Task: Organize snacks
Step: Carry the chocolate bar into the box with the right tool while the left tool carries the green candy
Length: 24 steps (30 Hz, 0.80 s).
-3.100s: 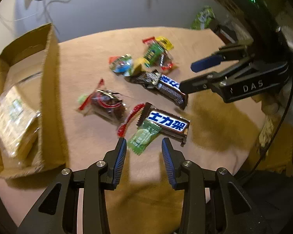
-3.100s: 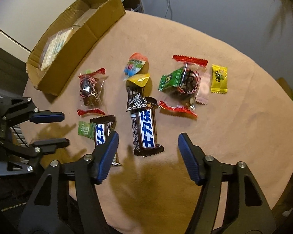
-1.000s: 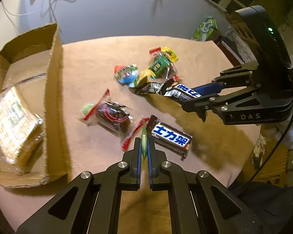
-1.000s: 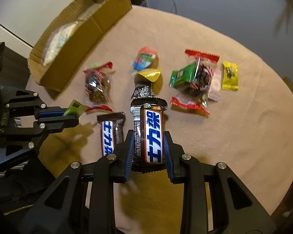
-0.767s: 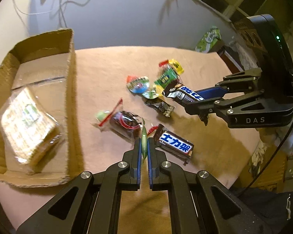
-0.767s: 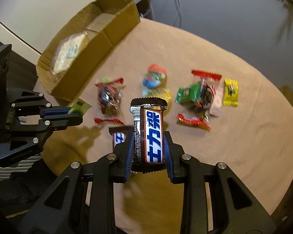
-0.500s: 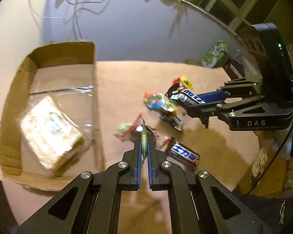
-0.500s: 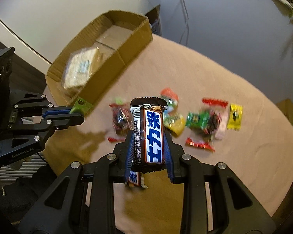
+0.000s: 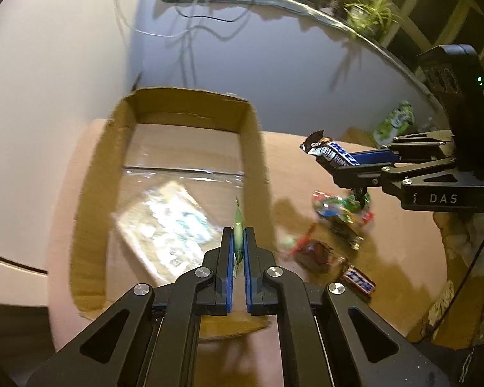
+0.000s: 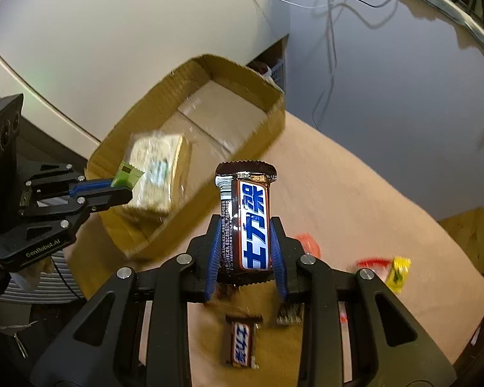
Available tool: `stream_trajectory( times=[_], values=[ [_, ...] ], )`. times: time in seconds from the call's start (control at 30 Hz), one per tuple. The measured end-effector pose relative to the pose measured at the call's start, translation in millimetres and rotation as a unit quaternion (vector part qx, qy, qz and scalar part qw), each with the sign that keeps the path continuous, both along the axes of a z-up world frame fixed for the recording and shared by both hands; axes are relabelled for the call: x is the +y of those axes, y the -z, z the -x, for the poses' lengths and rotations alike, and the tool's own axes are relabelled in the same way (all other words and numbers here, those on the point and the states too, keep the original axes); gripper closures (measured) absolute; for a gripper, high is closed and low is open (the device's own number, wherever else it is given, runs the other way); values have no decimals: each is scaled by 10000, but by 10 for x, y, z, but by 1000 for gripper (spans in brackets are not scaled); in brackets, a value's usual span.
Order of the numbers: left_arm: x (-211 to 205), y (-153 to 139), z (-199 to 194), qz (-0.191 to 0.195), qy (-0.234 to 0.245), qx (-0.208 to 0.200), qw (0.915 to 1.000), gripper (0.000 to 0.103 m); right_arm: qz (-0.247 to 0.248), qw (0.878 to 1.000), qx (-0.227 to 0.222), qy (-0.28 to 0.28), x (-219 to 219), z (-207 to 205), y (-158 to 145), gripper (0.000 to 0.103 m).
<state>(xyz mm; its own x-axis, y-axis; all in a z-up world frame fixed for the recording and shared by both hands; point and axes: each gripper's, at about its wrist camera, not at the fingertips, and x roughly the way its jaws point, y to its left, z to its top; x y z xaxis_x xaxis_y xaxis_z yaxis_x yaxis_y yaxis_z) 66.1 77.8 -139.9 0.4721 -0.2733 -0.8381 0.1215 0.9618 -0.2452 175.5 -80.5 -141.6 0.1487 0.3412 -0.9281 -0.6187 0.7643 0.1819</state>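
My left gripper (image 9: 238, 235) is shut on a small green candy packet (image 9: 238, 225), held edge-on over the near right wall of the open cardboard box (image 9: 251, 148). From the right wrist view that same green packet (image 10: 126, 174) hangs above the box (image 10: 267, 122). A clear-wrapped cracker pack (image 9: 171, 225) lies inside the box. My right gripper (image 10: 245, 242) is shut on a brown chocolate bar with a blue and white label (image 10: 248, 219), lifted above the table to the right of the box. The bar (image 9: 329, 153) also shows in the left wrist view.
On the tan tablecloth (image 10: 387, 219) lie a second chocolate bar (image 10: 242, 342), a yellow candy (image 10: 398, 272), red-wrapped sweets (image 9: 316, 251) and a colourful heap (image 9: 342, 206). A grey wall with hanging cables (image 9: 184, 42) stands behind the table. A green bag (image 9: 395, 122) sits at the far right.
Both grippers have risen and travelled towards the cardboard box with their snacks. The left one now hangs over the box's wall; the loose sweets have dropped back to the lower right.
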Motion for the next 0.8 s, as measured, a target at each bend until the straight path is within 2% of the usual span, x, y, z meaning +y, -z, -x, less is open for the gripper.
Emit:
stream_trajectory(
  times=[0.23, 0.57, 0.8],
  values=[
    [196, 80, -170, -79, -360, 75, 9993, 99, -28, 10000, -23, -92, 339, -170, 48, 74],
    [230, 147, -377, -213, -471, 101, 9986, 99, 0, 10000, 8, -60, 698, -414, 218, 74],
    [254, 159, -451, -230, -551, 137, 9981, 99, 68, 10000, 25, -20, 790, -532, 297, 74]
  ],
)
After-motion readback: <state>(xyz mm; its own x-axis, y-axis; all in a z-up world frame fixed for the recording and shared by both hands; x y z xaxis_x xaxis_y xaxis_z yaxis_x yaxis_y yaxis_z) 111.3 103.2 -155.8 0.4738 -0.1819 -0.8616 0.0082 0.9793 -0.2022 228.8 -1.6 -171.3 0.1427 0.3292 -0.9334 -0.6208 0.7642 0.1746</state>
